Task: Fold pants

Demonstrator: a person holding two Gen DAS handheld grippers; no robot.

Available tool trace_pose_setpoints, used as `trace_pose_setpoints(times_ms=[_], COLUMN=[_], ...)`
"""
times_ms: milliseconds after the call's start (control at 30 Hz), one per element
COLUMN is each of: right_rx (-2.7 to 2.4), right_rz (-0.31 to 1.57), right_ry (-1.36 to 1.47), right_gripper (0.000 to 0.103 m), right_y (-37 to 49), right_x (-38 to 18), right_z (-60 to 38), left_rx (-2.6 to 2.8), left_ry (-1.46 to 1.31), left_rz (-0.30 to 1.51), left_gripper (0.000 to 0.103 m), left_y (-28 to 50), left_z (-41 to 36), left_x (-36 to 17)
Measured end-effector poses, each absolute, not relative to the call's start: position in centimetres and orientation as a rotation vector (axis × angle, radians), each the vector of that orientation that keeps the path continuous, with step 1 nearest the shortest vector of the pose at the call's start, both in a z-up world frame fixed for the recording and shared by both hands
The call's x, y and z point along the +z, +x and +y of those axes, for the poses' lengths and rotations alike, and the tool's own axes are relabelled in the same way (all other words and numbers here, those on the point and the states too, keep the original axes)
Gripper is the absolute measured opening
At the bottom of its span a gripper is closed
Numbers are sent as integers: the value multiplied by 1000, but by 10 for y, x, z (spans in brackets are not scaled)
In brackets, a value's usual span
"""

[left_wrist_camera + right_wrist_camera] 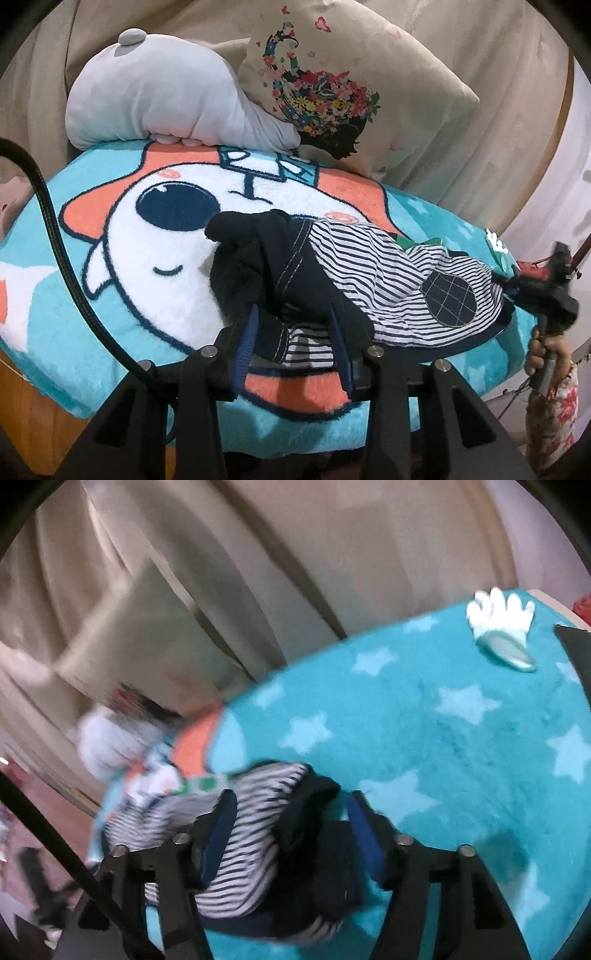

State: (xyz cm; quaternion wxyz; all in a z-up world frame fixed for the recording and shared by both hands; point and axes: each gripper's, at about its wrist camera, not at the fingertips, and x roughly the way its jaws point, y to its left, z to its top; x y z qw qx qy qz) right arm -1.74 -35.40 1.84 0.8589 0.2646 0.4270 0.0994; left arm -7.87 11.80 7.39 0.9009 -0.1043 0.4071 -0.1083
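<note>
The left gripper [293, 325] is spread wide, its blue-padded fingers [245, 341] standing either side of a dark navy fold of the pants [369, 280] without pinching it. The right gripper [291, 834] is also parted, with the striped cloth and a navy cuff bunched between its fingers; that view is blurred, so I cannot tell whether the pads actually press on the cloth. In the left view the right gripper [546, 286] sits at the far edge of the pants, held in a hand [543, 352]. The pants lie crumpled on a turquoise cartoon blanket [92, 354], navy part toward the middle, striped part with a checked patch toward the right. Behind them rest a grey plush toy [159, 107] and a flower-printed pillow [351, 92], touching each other, against beige curtains [461, 48]. A white glove [500, 618] lies well apart on the starred blanket.
</note>
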Motion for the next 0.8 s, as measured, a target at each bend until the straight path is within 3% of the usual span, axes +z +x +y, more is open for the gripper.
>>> trace_pose_setpoints(times_ms=[67, 300, 500, 567, 633, 800], right_rx=[219, 223, 129, 129, 146, 226], right_rz=[945, 751, 859, 852, 822, 800], right_ry=[559, 573, 614, 701, 750, 819], right_gripper=[12, 9, 10, 21, 72, 75], right_y=[-7, -56, -79, -83, -87, -73], right_x=[8, 53, 22, 13, 13, 9], right_z=[-347, -354, -375, -387, -395, -387], left_rx=[-221, -244, -260, -252, -239, -216], left_ry=[-218, -236, -239, -242, -255, -278], left_rz=[839, 850, 866, 859, 852, 843], left_gripper=[41, 41, 41, 41, 41, 41], left_y=[-80, -73, -71, -73, -74, -76], left_z=[120, 120, 118, 122, 127, 134], left_x=[75, 68, 60, 62, 63, 64])
